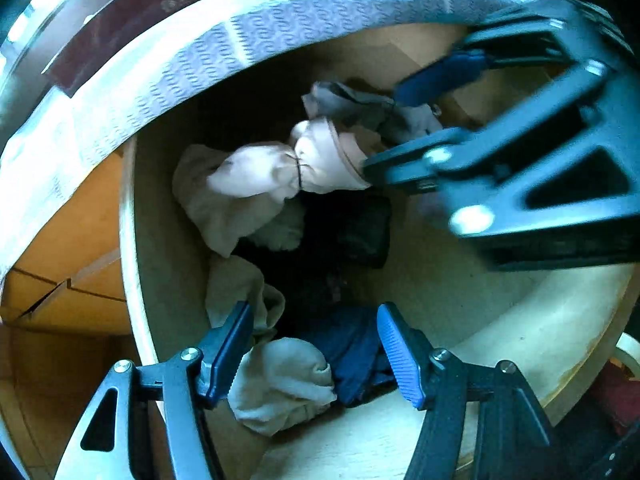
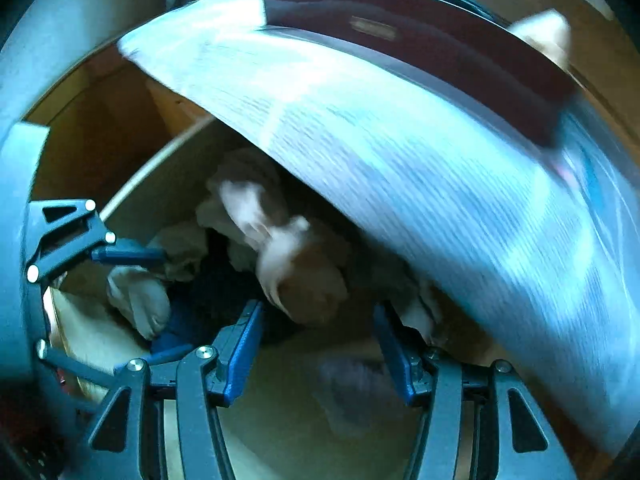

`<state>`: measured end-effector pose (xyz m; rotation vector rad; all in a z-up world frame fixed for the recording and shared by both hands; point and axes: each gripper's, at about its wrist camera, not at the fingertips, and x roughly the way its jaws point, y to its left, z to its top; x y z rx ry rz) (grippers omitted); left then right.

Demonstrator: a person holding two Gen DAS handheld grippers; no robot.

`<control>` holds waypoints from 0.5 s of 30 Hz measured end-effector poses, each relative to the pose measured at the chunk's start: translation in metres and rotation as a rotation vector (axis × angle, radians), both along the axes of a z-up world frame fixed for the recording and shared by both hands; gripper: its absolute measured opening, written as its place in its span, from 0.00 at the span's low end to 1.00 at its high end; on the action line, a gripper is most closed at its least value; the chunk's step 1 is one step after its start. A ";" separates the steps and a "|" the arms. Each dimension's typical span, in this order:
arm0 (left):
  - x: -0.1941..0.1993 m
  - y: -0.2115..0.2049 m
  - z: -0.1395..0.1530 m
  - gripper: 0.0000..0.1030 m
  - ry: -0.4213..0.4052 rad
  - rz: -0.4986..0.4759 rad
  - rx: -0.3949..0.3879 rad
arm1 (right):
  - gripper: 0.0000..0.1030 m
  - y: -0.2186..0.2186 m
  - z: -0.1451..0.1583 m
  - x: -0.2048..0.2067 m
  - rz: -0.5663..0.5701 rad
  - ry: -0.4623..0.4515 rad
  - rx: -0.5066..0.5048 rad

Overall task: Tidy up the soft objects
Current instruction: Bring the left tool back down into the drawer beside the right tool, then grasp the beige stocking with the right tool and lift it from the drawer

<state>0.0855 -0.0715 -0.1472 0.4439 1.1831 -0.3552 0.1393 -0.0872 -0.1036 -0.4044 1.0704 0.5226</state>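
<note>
No brand, label or writing can be read: the small pale mark on the dark red panel (image 1: 120,32) above the mattress edge (image 1: 224,44) is too blurred to make out. The task's things are socks and other soft items lying loose in an open wooden drawer (image 1: 500,320), directly under the patterned pale-blue mattress edge. At the far side of the heap lies a pale pink sock bundle (image 1: 296,164), cinched at its middle by a thin dark band; a grey sock (image 1: 352,106) sits just beyond it, touching it. To the left of the pink bundle lies a cream sock (image 1: 212,208). The centre of the heap holds dark, near-black items (image 1: 352,232) whose shapes cannot be told apart. At the near side lie a rolled grey-white sock (image 1: 280,384) and, touching it on the right, a navy item (image 1: 352,352). The left gripper (image 1: 316,354) points steeply down over these two; its blue pads stand apart on either side of them, and no pad presses on the cloth. The right gripper (image 1: 400,128) stands at the far right of the drawer beside the grey sock and the pink bundle. In its own blurred view its jaws stand apart, and nothing is clamped between them.
</note>
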 end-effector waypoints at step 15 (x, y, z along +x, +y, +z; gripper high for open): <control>-0.005 0.007 0.001 0.63 -0.013 0.040 -0.023 | 0.31 0.003 -0.033 0.040 0.000 0.165 0.031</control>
